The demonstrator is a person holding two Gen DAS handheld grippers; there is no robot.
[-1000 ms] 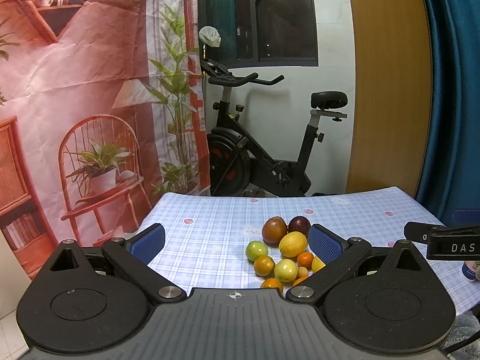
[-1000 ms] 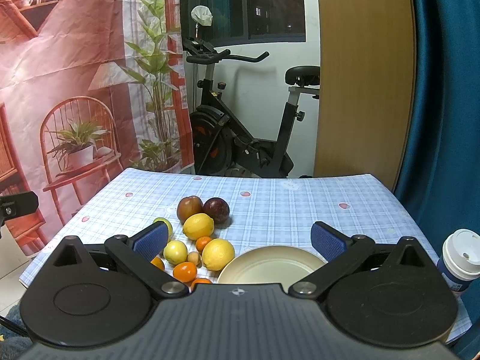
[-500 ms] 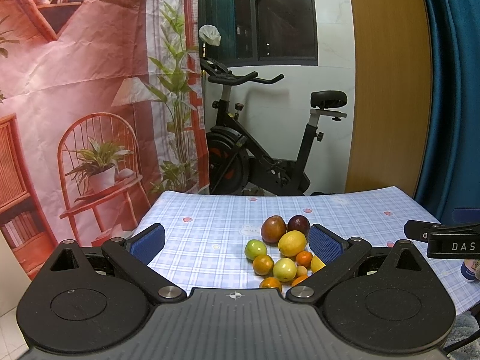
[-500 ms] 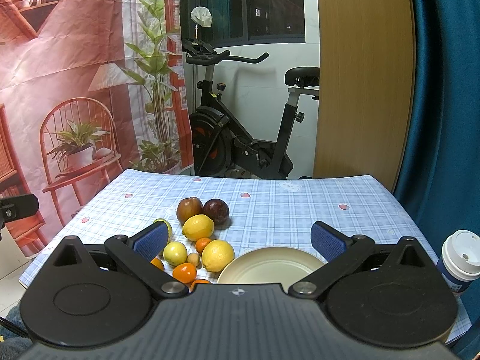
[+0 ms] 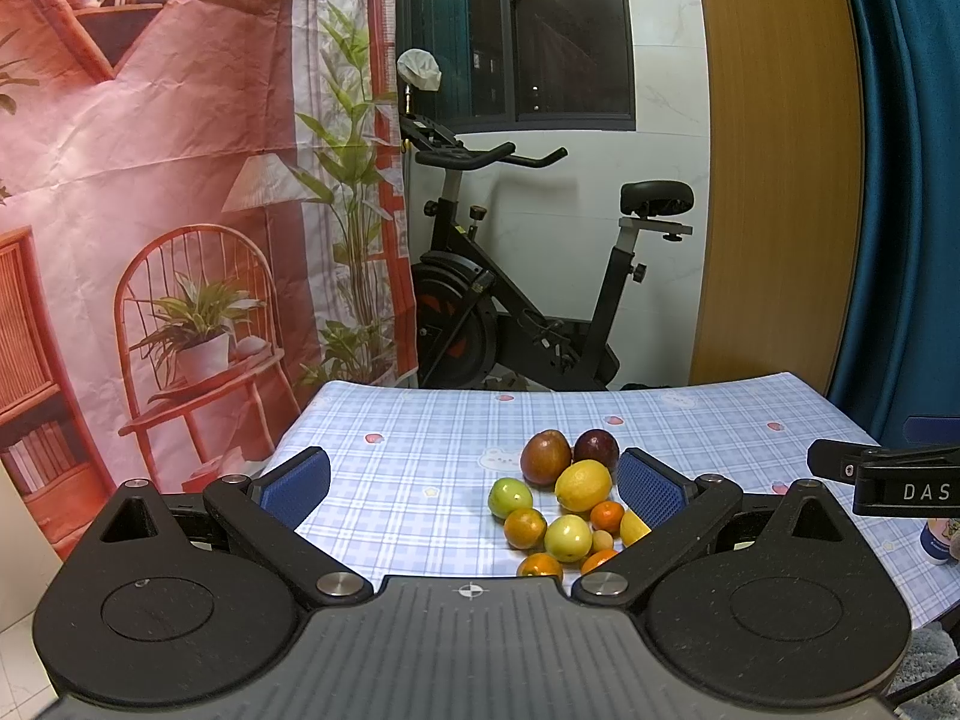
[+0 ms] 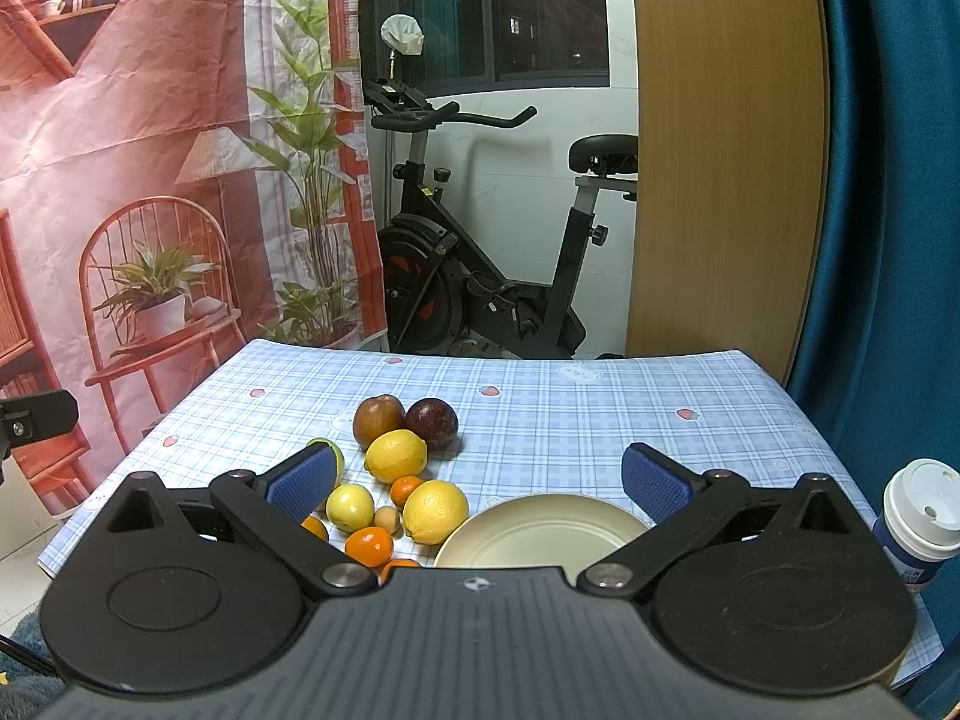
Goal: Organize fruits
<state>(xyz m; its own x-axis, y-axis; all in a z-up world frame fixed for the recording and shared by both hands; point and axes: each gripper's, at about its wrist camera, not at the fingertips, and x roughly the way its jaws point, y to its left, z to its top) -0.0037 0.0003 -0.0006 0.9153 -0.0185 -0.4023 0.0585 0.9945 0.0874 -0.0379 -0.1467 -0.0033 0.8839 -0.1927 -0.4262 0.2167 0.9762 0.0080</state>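
Note:
A cluster of fruit lies on the blue checked tablecloth: a brown-red fruit, a dark purple fruit, a lemon, a green fruit, a pale apple and small oranges. In the right wrist view the same lemon, a second lemon and a cream plate show. My left gripper is open and empty, above the table short of the fruit. My right gripper is open and empty, above the plate's near side.
A white-lidded paper cup stands at the table's right edge. An exercise bike is behind the table. A printed pink backdrop hangs at left, a blue curtain at right. The right gripper's tip shows in the left wrist view.
The left gripper has drifted slightly, so the fruit sits a little lower-left in its view. The right gripper has barely moved. Both stay open.

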